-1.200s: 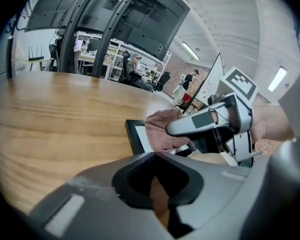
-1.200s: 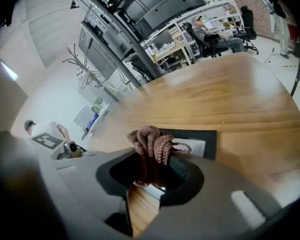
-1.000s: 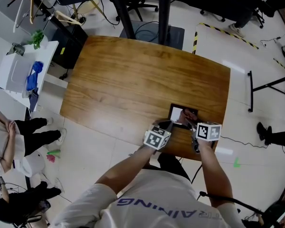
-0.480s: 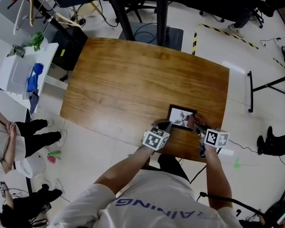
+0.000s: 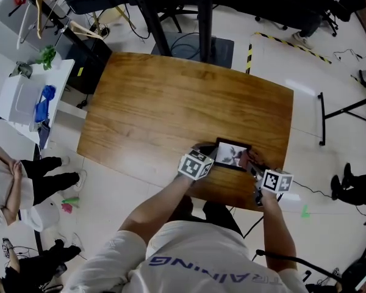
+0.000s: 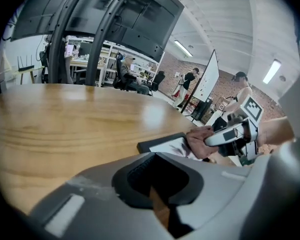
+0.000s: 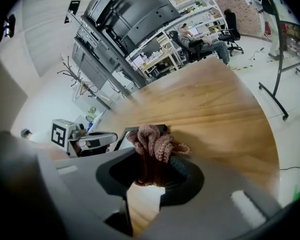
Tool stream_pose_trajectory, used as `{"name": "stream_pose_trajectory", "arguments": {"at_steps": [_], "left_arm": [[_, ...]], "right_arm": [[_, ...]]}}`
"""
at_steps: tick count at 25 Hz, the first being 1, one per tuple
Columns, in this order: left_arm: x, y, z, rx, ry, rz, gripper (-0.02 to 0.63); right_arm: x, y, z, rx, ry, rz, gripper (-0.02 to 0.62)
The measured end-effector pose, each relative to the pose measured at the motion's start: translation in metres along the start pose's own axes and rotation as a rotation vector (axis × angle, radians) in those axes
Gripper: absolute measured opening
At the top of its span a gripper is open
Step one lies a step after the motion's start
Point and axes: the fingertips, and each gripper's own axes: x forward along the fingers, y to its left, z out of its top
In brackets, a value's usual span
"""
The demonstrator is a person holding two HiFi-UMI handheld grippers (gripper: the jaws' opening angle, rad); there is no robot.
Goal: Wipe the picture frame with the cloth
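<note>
A small black picture frame [image 5: 230,154] lies flat on the wooden table [image 5: 171,102], near its front right edge. My right gripper [image 5: 254,163] is shut on a bunched pinkish-brown cloth [image 5: 249,159], and the cloth rests on the frame's right end. In the right gripper view the cloth [image 7: 152,141] fills the jaws of the right gripper [image 7: 152,159], with the frame [image 7: 162,128] just behind. My left gripper [image 5: 206,153] sits at the frame's left edge. In the left gripper view its jaws [image 6: 157,159] look shut and empty, with the frame [image 6: 162,145] and cloth [image 6: 201,143] just beyond.
The table's front edge [image 5: 232,201] runs close under both grippers. A white side table [image 5: 24,93] with a blue item stands to the left, with people standing on the floor beside it. A black stand [image 5: 348,112] is on the right and a desk base [image 5: 204,41] behind.
The right gripper slid the cloth from over the frame's glass towards its right end, so more of the picture shows. The left gripper moved up to the frame's left edge.
</note>
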Motion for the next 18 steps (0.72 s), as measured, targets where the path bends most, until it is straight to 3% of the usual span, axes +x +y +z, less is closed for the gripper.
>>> {"name": "stream_pose_trajectory", "arguments": {"at_steps": [7,14,18], "left_arm": [[0.018,0.01,0.016,0.018,0.011,-0.02,0.008],[0.018,0.01,0.024,-0.035,0.018,-0.026,0.006],[0.018,0.012,0.024,-0.045,0.018,-0.027,0.008]], "right_arm": [[0.001,0.001,-0.003,0.019,-0.017,0.005,0.118],[-0.003,0.011,0.001,-0.002,-0.018,0.009,0.117],[0.014,0.065,-0.007,-0.08,0.029,0.124,0.117]]}}
